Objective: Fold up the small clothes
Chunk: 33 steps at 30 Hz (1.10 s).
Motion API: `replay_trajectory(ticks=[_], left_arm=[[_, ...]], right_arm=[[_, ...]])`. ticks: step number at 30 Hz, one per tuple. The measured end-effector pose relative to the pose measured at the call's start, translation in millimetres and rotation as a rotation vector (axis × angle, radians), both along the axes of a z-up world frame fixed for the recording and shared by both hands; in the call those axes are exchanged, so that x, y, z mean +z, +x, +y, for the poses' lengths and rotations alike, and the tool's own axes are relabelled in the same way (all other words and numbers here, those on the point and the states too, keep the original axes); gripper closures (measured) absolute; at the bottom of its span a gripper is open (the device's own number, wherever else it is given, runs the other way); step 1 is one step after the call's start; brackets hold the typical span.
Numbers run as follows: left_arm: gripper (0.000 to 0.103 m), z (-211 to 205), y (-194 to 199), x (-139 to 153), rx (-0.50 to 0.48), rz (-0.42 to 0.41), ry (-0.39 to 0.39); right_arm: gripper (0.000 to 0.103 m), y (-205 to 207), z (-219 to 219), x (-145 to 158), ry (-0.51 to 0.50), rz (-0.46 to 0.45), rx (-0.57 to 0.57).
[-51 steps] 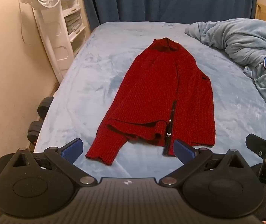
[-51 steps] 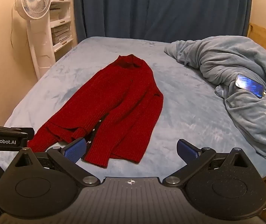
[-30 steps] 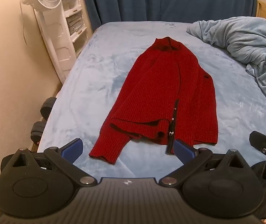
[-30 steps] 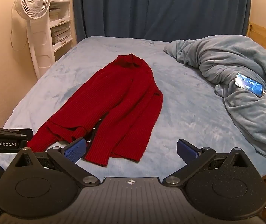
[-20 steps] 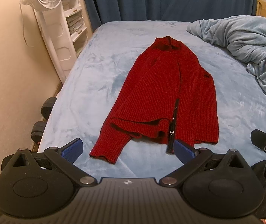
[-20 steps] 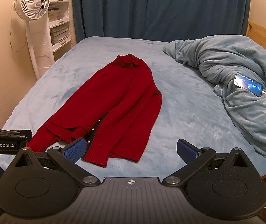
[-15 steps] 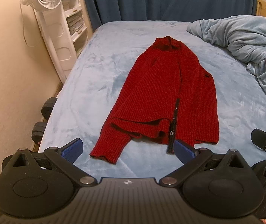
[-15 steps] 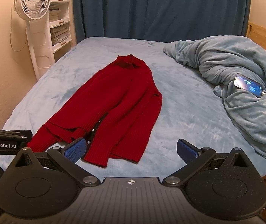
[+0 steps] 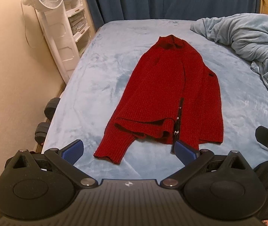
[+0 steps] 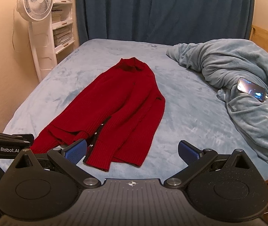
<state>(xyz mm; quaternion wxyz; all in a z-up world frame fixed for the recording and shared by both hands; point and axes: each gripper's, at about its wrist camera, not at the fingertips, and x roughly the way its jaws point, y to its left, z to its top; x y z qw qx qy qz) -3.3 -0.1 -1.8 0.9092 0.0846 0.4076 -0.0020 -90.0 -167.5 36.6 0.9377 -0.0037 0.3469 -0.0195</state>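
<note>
Red sweater (image 9: 171, 98) unmoved on bed (image 9: 100, 86) since earlier frames. Left tongs (image 9: 128, 150) and right tongs (image 10: 132, 150) both wide, empty, views barely shifted.

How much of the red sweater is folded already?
Partly. The red sweater lies flat on the bed with both sleeves laid lengthwise along its body. Nothing is in hand: the left gripper and right gripper are open at its hem. Folding it up short is left.

Blue curtain (image 10: 162, 9), beige wall (image 9: 11, 75) — white fan (image 10: 34, 3).
</note>
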Motion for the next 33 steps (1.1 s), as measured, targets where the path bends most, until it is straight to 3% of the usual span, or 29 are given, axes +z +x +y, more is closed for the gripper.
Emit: replay_trajectory(ticks=[33], left_arm=[[0.0, -2.5, 2.8, -10.2, -0.001, 0.03, -0.007]], right_arm=[[0.001, 0.0, 4.5, -5.2, -0.006, 0.013, 0.008]])
